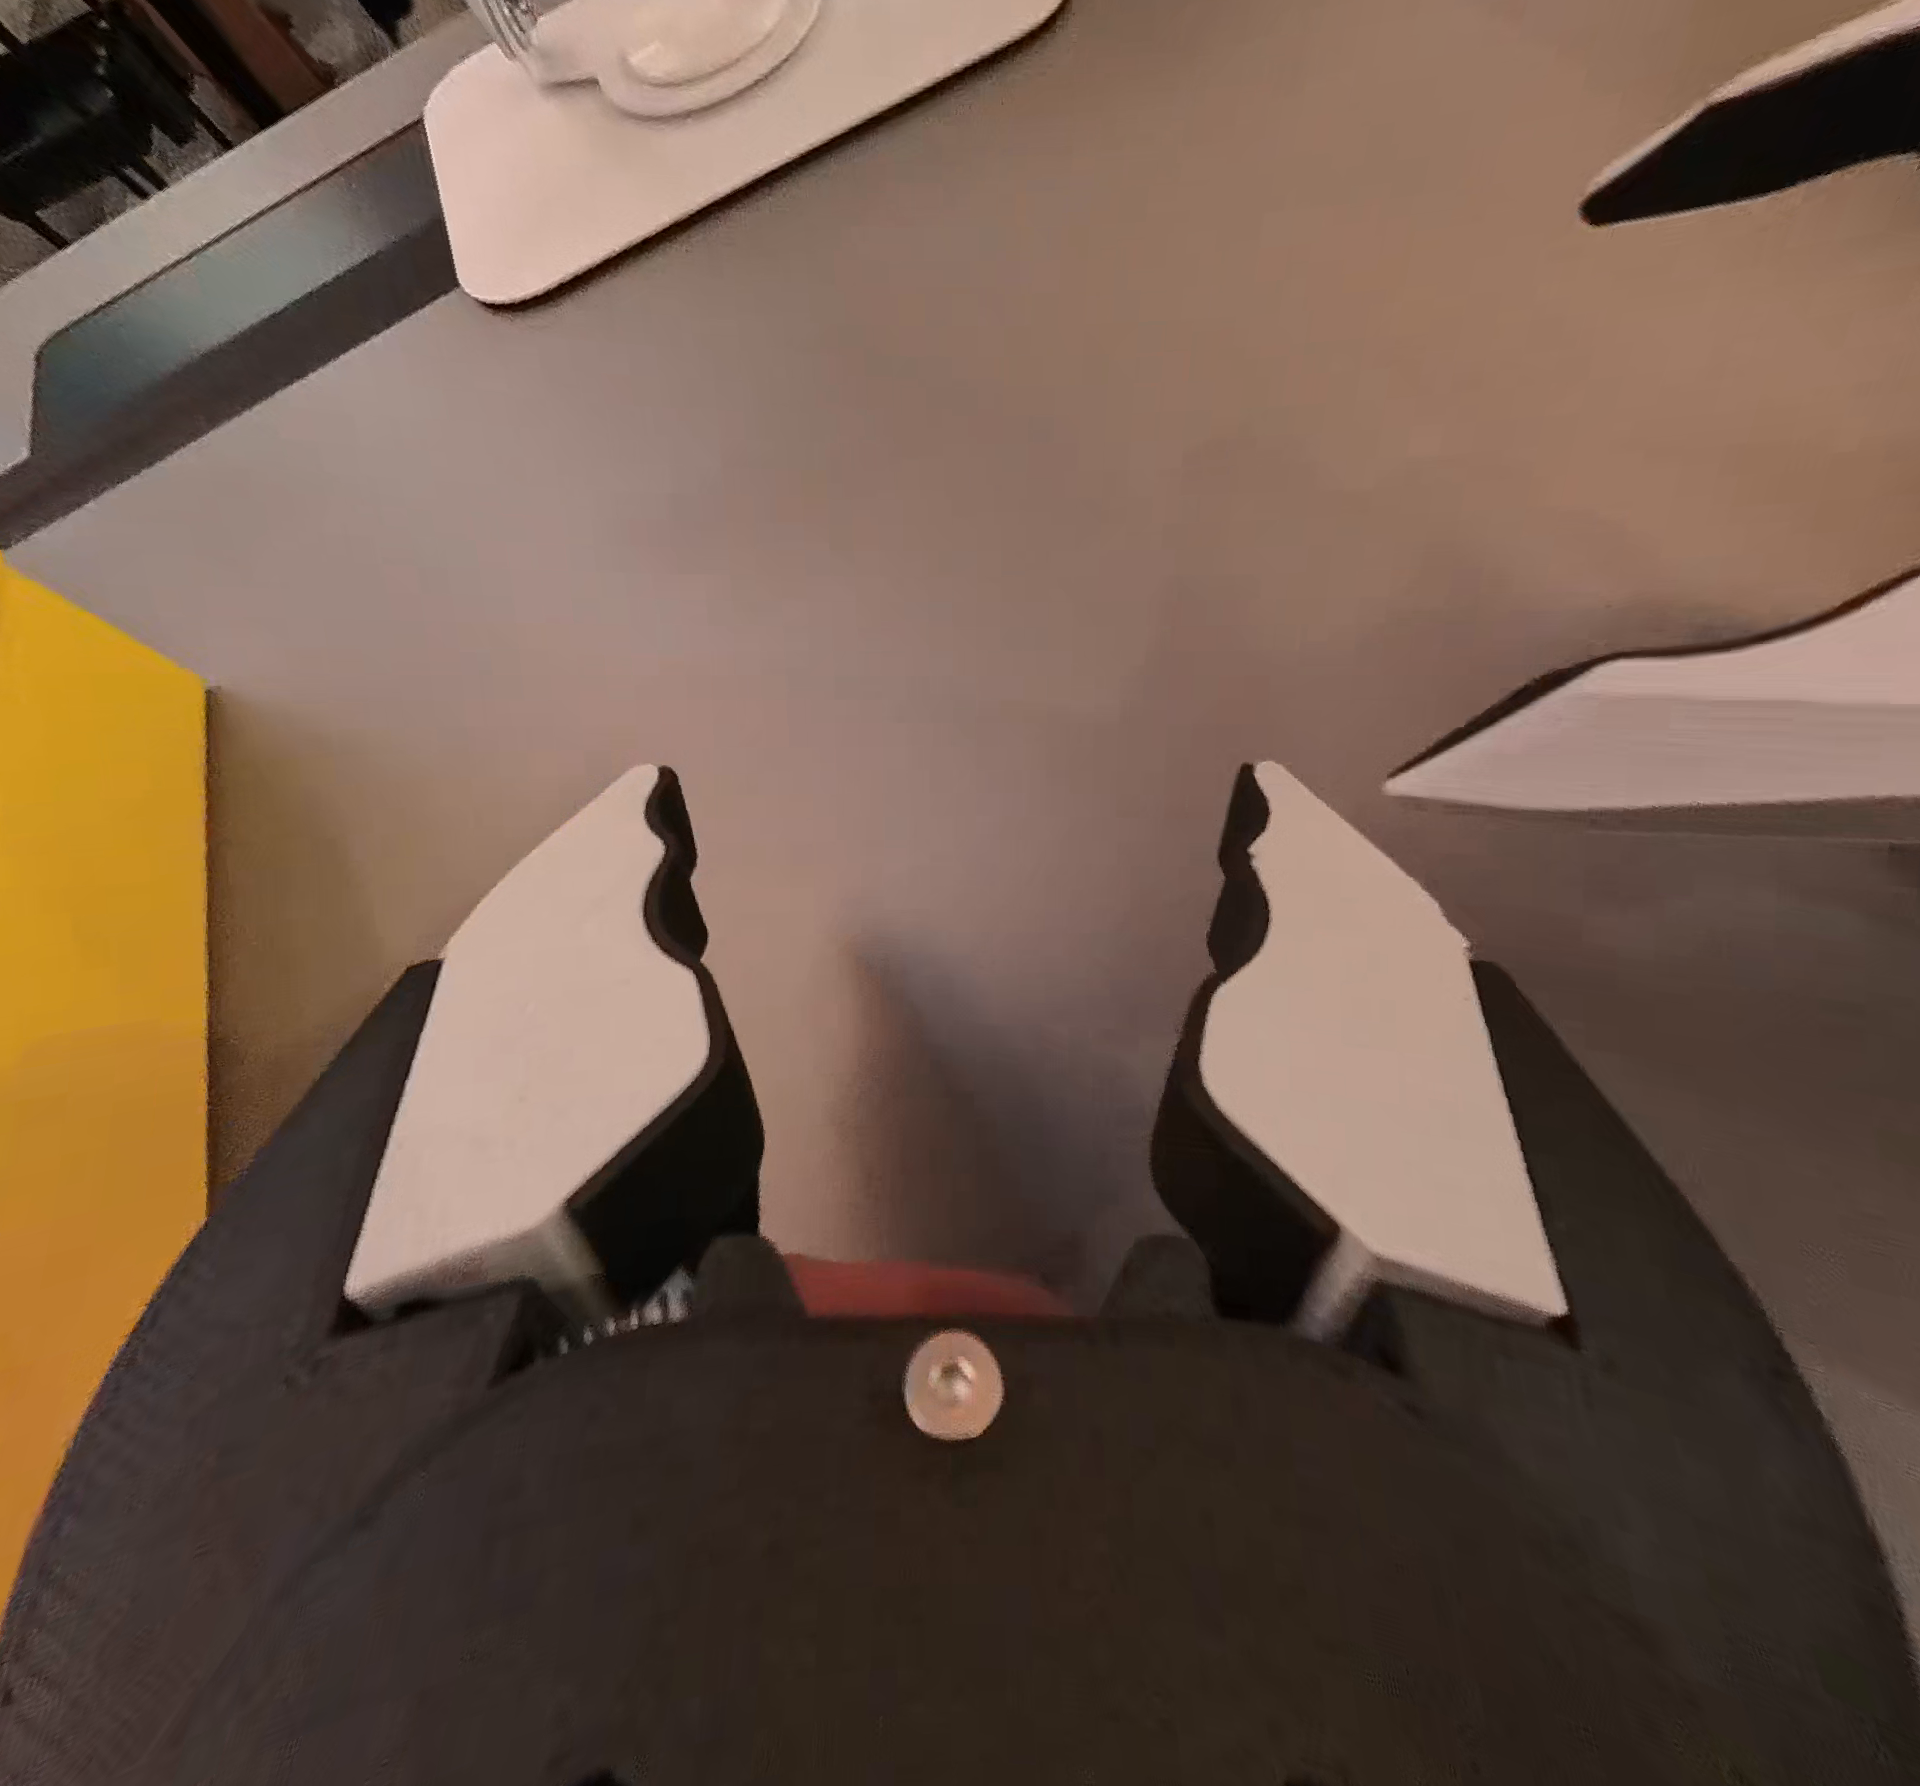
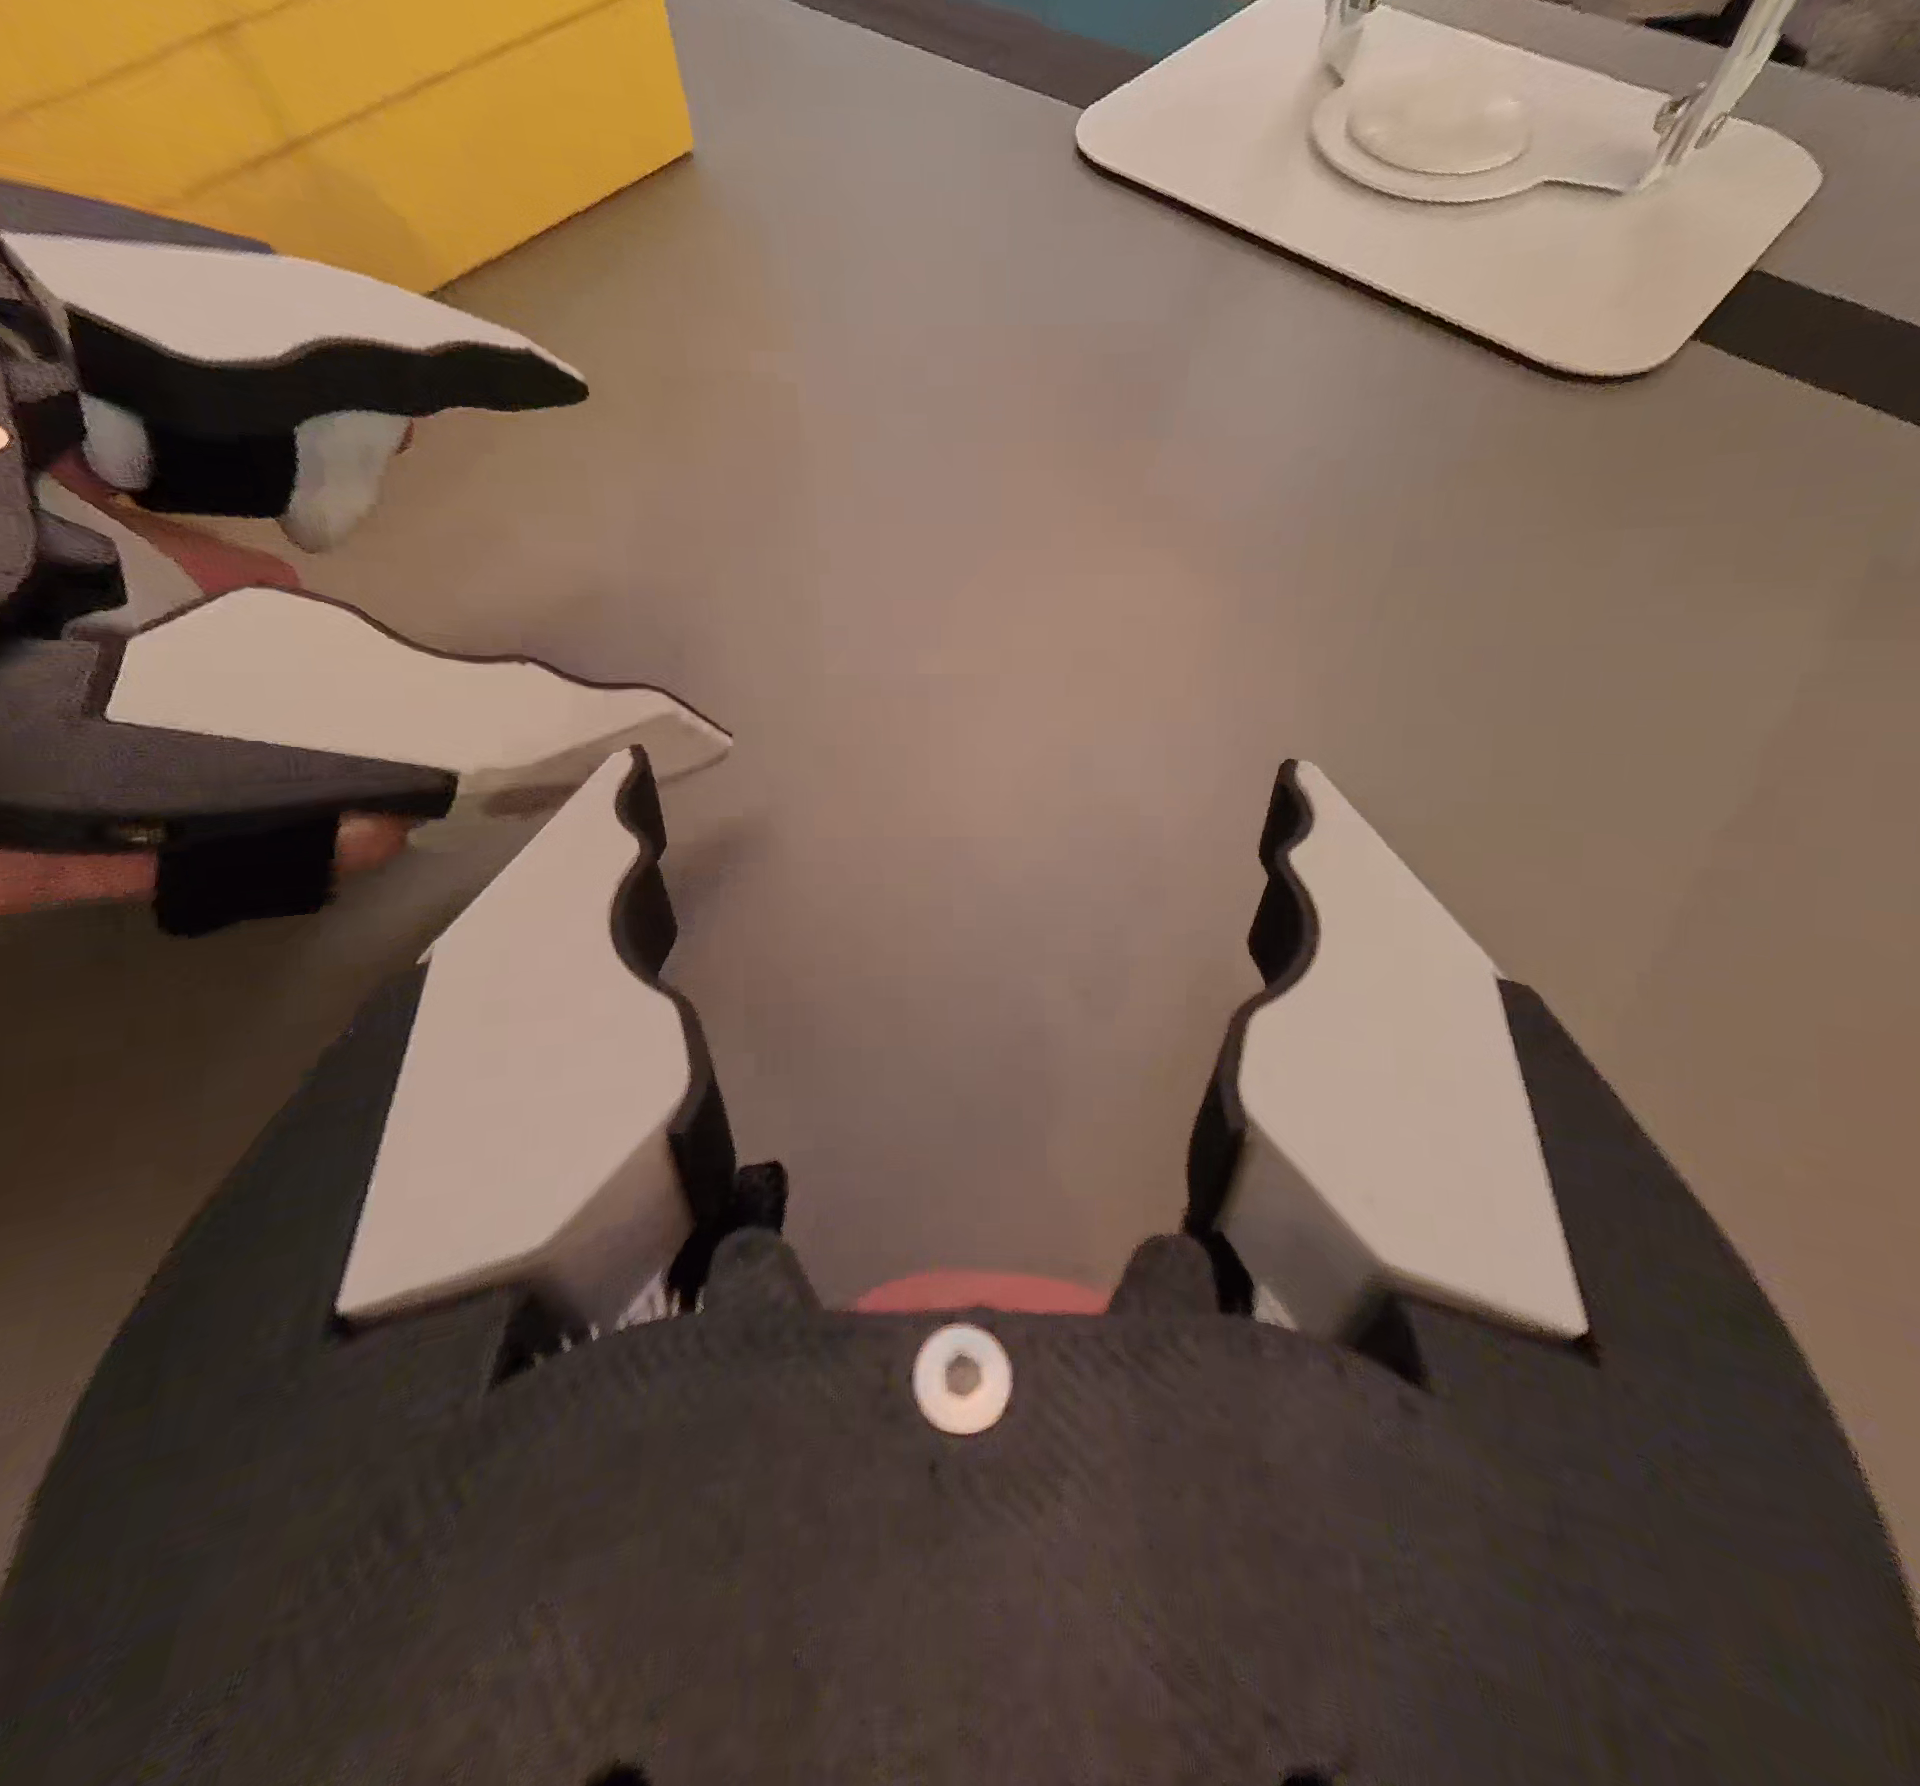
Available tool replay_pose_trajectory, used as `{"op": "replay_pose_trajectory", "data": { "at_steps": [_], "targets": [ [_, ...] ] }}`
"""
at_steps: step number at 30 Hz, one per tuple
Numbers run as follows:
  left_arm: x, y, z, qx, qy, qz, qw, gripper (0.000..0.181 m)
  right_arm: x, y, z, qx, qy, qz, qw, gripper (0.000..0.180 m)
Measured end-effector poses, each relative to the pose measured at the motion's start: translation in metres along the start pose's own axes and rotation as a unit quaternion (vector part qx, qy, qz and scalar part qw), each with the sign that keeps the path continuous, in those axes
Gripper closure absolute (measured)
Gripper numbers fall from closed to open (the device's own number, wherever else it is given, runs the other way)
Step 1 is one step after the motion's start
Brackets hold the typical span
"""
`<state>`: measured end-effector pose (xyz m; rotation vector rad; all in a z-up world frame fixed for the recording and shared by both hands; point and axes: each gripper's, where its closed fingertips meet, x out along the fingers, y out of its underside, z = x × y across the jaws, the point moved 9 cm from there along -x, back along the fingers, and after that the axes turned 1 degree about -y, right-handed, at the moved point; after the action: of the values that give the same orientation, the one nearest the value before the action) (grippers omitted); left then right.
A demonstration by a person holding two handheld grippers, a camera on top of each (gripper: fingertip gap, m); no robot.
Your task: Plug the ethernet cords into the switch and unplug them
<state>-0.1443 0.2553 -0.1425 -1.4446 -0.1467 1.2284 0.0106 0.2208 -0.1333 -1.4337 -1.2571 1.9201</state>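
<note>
No ethernet cord and no switch show in either view. My left gripper (image 1: 956, 791) is open and empty above the bare grey table (image 1: 935, 510). My right gripper (image 2: 961, 770) is open and empty above the same table (image 2: 1039, 541). Each gripper shows in the other's view: the right gripper (image 1: 1486, 500) enters the left wrist view from the right with its jaws apart, and the left gripper (image 2: 655, 562) enters the right wrist view from the left with its jaws apart. The two grippers are close together, side by side.
A white stand base (image 1: 727, 126) with clear legs sits at the far side of the table; it also shows in the right wrist view (image 2: 1455, 198). A yellow box (image 2: 332, 63) stands at the far left, and its side shows in the left wrist view (image 1: 94, 905).
</note>
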Motion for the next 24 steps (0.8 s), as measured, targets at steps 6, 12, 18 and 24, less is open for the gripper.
{"op": "replay_pose_trajectory", "data": {
  "at_steps": [6, 12, 18, 24],
  "targets": [
    [0.007, 0.0, 0.003, 0.008, -0.005, 0.021, 1.0, 0.081, 0.016, 0.001, 0.001, -0.029, 0.014, 0.019, 0.999, 0.07],
    [0.009, 0.001, -0.001, 0.029, -0.009, 0.031, 0.999, 0.082, 0.016, 0.002, 0.001, -0.031, 0.006, 0.025, 0.999, 0.071],
    [0.008, 0.0, 0.0, 0.024, -0.005, 0.025, 0.999, 0.082, 0.014, 0.002, 0.002, -0.038, -0.003, 0.019, 0.999, 0.073],
    [-0.002, -0.003, -0.001, 0.037, 0.026, -0.022, 0.999, 0.143, 0.008, 0.005, 0.004, -0.072, -0.021, 0.007, 0.997, 0.139]
  ]
}}
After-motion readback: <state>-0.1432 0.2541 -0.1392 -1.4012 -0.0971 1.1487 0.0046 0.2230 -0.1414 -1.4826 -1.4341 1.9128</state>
